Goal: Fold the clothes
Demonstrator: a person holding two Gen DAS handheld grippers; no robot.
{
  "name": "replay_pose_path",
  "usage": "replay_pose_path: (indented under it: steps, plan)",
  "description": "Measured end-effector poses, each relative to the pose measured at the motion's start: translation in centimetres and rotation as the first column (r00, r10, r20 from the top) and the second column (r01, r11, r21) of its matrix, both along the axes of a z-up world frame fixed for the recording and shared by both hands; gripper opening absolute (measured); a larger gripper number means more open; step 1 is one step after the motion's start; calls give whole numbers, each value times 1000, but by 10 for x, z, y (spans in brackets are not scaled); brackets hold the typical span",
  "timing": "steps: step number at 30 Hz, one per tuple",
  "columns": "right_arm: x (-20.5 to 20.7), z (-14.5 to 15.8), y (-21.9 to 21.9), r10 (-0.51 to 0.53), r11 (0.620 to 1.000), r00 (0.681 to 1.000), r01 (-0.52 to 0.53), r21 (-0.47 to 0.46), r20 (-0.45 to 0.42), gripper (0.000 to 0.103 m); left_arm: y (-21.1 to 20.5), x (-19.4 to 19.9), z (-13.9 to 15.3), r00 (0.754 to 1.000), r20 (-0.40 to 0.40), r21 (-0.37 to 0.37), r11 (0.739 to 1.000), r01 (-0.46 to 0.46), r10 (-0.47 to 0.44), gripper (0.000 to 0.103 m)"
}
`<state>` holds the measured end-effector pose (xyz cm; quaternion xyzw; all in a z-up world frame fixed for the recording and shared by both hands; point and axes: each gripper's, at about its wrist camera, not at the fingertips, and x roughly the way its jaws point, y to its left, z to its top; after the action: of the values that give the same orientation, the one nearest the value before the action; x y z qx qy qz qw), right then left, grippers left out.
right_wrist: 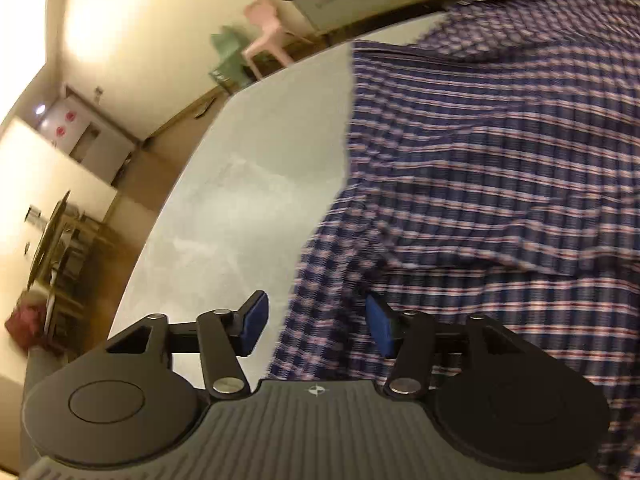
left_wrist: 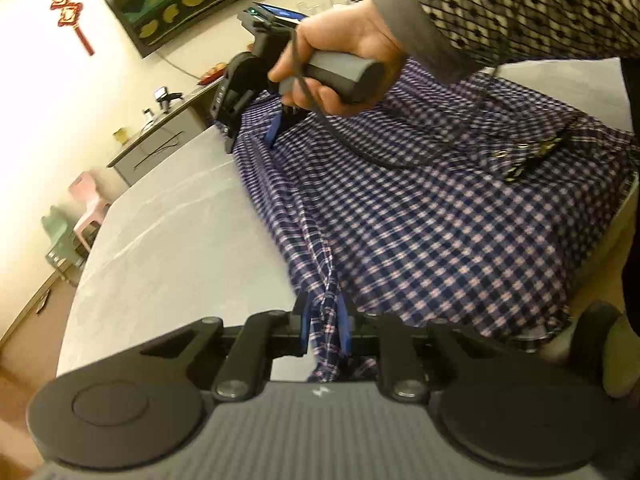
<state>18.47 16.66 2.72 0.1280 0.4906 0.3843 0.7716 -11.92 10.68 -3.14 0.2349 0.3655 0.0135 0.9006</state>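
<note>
The left gripper [left_wrist: 325, 336] pinches the near edge of a checked shirt [left_wrist: 420, 220] spread on the table [left_wrist: 168, 240]; the right gripper [right_wrist: 316, 326] is spread over its far edge. Light, limp cloth, best held at hems

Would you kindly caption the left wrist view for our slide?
Left tool pinches the checked shirt's edge on the grey table.

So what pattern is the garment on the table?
Checked shirt, navy, white and pink; clearest in left wrist view.

pink chair [right_wrist: 266, 26] | green chair [right_wrist: 228, 58] | grey cabinet [left_wrist: 158, 150] | red knot hanging [left_wrist: 66, 6]
</note>
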Motion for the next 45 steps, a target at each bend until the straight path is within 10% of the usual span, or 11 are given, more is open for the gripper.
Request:
replay_pose_path:
  steps: [4, 6, 9, 14, 19, 27, 32, 36, 39, 41, 45]
  plan:
    - [-5, 0, 13, 8, 997, 995, -1, -71, 99, 8, 4, -6, -4, 1000, 23, -11, 1000, 9, -8, 68]
    - [-5, -1, 10, -9, 996, 990, 20, -81, 138, 2, 6, -4, -11, 1000, -20, -42, 999, 7, -8, 58]
    - [-4, 3, 1, -47, 996, 983, 60, -69, 176, 1, 10, 0, -10, 999, -49, -82, 997, 15, -19, 2]
    - [3, 3, -1, -96, 994, 979, 104, -40, 179, 1, -13, -17, 9, 995, -12, 76, 992, 98, -98, 1]
    - [9, -11, -3, -120, 989, 984, 129, -65, 135, 2, -27, -28, 3, 975, -107, 7, 981, 196, -194, 4]
    - [-7, 24, -25, -138, 987, 967, 153, -55, 213, 29, 22, 9, 52, 993, 100, -71, 995, 66, -59, 15]
    - [-25, -2, -11, 61, 991, 986, -41, -131, 156, 29, 40, 54, 4, 993, -71, -213, 974, 76, -93, 15]
    - [-44, 0, 6, 222, 956, 940, -157, -248, 260, 29, 39, 32, -2, 978, -146, -347, 934, 87, -146, 3]
    - [-61, 1, 21, 371, 907, 874, -269, -323, 314, 61, 32, 18, 6, 953, -198, -380, 914, 141, -229, 11]
    - [-62, 8, 28, 423, 889, 856, -329, -320, 297, 80, 34, 22, 25, 958, -142, -342, 921, 189, -250, 12]
    - [-48, 42, 27, 415, 903, 857, -346, -256, 305, 73, 61, 60, 74, 966, 25, -305, 919, 251, -255, 16]
